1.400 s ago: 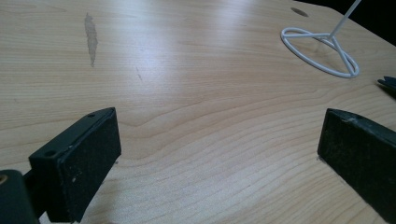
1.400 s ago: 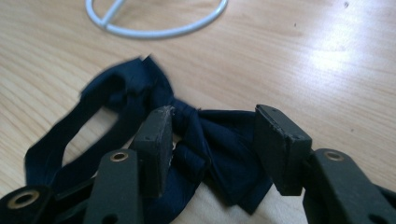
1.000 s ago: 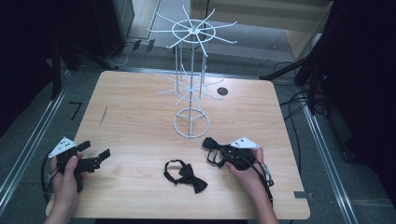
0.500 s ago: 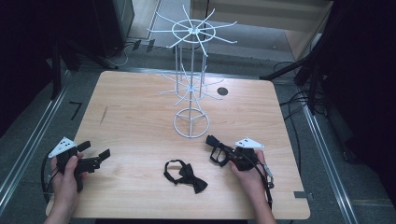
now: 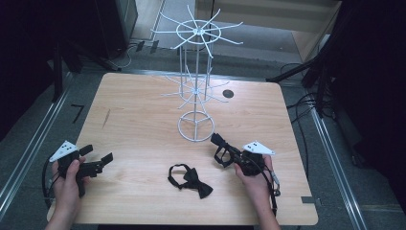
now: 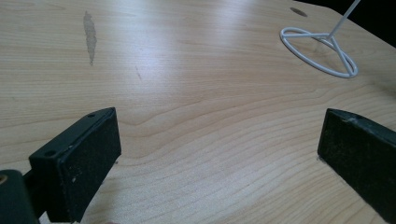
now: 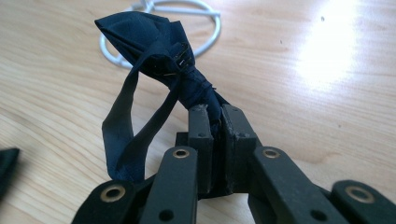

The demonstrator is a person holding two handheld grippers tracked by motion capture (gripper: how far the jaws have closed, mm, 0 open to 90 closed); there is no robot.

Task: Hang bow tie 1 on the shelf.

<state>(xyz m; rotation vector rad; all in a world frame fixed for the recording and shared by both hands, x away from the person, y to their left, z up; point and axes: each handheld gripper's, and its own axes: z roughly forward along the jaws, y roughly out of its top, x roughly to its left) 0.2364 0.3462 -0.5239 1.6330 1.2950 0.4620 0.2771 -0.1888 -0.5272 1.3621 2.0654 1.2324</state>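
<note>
My right gripper [image 5: 229,154] is at the right front of the table, shut on a dark navy bow tie [image 5: 219,141]. In the right gripper view the pads [image 7: 201,126] pinch the bow tie [image 7: 154,42] by one wing beside its knot, and its strap loop hangs to the left. A second black bow tie [image 5: 191,179] lies flat on the table at front centre, between the two hands. My left gripper [image 5: 98,155] rests at the left front, its jaws [image 6: 219,135] wide open over bare wood with nothing between them.
A white wire rack [image 5: 196,86] with hook arms on two tiers stands at the table's middle. Its ring base [image 5: 196,127] sits just behind the held bow tie and appears as the base ring [image 6: 322,46] and the base ring [image 7: 210,11]. A dark round hole [image 5: 228,94] lies behind.
The right gripper's jaws have closed on the bow tie near the rack's base, and that hand has edged slightly right. The left hand and the bow tie on the table have not moved.
</note>
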